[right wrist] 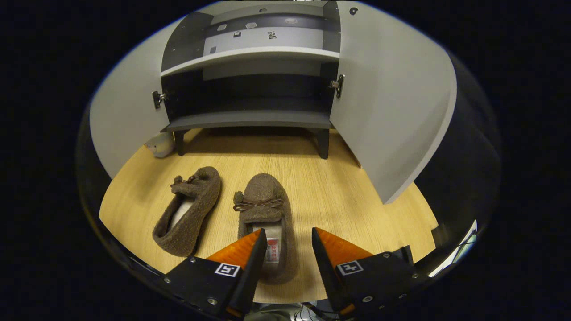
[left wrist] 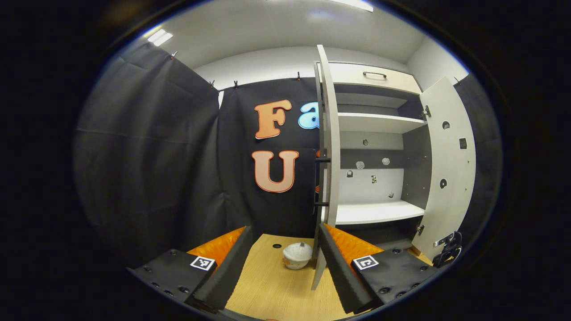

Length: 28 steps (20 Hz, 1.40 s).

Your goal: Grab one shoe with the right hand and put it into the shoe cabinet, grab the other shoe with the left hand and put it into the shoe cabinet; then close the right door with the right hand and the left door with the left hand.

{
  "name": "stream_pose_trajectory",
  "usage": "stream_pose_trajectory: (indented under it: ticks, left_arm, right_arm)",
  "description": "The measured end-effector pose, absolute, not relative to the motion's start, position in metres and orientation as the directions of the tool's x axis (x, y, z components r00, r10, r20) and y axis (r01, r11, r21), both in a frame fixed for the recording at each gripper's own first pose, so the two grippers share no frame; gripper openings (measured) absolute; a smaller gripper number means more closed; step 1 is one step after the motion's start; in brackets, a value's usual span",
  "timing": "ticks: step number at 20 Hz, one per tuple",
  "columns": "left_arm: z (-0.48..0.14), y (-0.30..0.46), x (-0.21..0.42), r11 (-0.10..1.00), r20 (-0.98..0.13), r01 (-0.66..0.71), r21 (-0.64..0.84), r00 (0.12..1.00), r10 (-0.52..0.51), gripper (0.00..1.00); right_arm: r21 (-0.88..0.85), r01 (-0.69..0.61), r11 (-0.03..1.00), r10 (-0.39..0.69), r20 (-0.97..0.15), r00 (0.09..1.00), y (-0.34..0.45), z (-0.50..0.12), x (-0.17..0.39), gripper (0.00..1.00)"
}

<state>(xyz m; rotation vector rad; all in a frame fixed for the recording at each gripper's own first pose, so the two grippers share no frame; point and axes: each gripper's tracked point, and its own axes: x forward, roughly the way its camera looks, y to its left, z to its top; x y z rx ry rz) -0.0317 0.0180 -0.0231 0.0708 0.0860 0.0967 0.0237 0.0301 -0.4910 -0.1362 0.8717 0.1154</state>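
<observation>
Nothing stowed yet: both shoes [right wrist: 267,223] [right wrist: 189,209] lie mid-frame before the open cabinet [right wrist: 250,118]; right gripper [right wrist: 289,249] gapes empty over one, left gripper [left wrist: 283,263] wide, empty.

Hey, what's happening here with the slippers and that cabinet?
A person is working two handheld grippers. The right gripper hovers open over the nearer slipper, jaws either side of its heel, not yet gripping. The other slipper lies beside it on the floor. The cabinet stands with both doors open and no shoes inside. The left gripper is open and holds nothing.
</observation>
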Motion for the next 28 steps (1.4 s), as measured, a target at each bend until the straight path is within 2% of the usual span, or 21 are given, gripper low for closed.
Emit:
stream_pose_trajectory:
  ticks: [1,3,4,5,6,7,10,12,13,15,18,21,22,28]
  left_arm:
    - [-0.024,0.019,-0.032,0.992,-0.086,-0.096,0.078,0.991,0.102,0.94]
    - [-0.026,0.020,-0.033,0.991,-0.089,-0.100,0.088,0.990,0.108,0.99]
    - [-0.028,0.020,-0.033,0.990,-0.092,-0.102,0.094,0.990,0.110,0.96]
    - [-0.031,0.020,-0.033,0.990,-0.099,-0.103,0.098,0.989,0.113,0.94]
    - [-0.035,0.020,-0.034,0.990,-0.105,-0.103,0.099,0.988,0.113,0.97]
    - [-0.038,0.019,-0.033,0.990,-0.111,-0.102,0.098,0.987,0.113,0.94]
    - [-0.048,0.015,-0.034,0.990,-0.130,-0.097,0.106,0.985,0.110,0.96]
    - [-0.050,0.014,-0.033,0.990,-0.135,-0.092,0.106,0.985,0.106,0.96]
    - [-0.052,0.013,-0.034,0.991,-0.138,-0.089,0.101,0.985,0.102,0.96]
    - [-0.052,0.010,-0.032,0.993,-0.138,-0.082,0.090,0.986,0.094,0.96]
    - [-0.053,0.009,-0.033,0.993,-0.140,-0.071,0.091,0.987,0.083,0.99]
    - [-0.052,0.010,-0.033,0.993,-0.131,-0.073,0.089,0.988,0.084,0.96]
    - [-0.053,0.010,-0.034,0.994,-0.130,-0.070,0.084,0.988,0.081,0.99]
    - [-0.046,0.018,-0.035,0.995,-0.102,-0.066,0.069,0.992,0.073,0.96]
  right_arm:
    - [-0.076,-0.147,0.986,0.032,-0.784,0.620,0.028,-0.499,0.024,0.60]
    - [-0.067,-0.139,0.988,0.032,-0.791,0.612,0.031,-0.511,0.032,0.57]
    - [-0.073,-0.139,0.988,0.025,-0.799,0.601,0.030,-0.519,0.035,0.54]
    - [-0.070,-0.136,0.988,0.024,-0.808,0.588,0.031,-0.526,0.036,0.46]
    - [-0.063,-0.131,0.989,0.025,-0.818,0.574,0.033,-0.532,0.036,0.48]
    - [-0.063,-0.125,0.990,0.018,-0.831,0.556,0.034,-0.540,0.035,0.44]
    - [-0.074,-0.116,0.990,0.003,-0.833,0.553,0.033,-0.541,0.037,0.36]
    - [-0.098,-0.101,0.990,-0.026,-0.832,0.553,0.028,-0.539,0.038,0.24]
    - [-0.094,-0.091,0.991,-0.029,-0.835,0.550,0.028,-0.537,0.039,0.11]
    - [-0.080,-0.075,0.994,-0.026,-0.836,0.548,0.032,-0.528,0.038,0.05]
    - [-0.089,-0.077,0.993,-0.029,-0.817,0.576,0.039,-0.503,0.046,0.04]
    - [-0.031,-0.070,0.997,0.018,-0.788,0.616,0.060,-0.467,0.058,0.04]
    - [-0.017,-0.066,0.998,0.029,-0.777,0.628,0.066,-0.454,0.063,0.04]
    - [-0.004,-0.099,0.995,0.069,-0.688,0.722,0.097,-0.358,0.106,0.04]
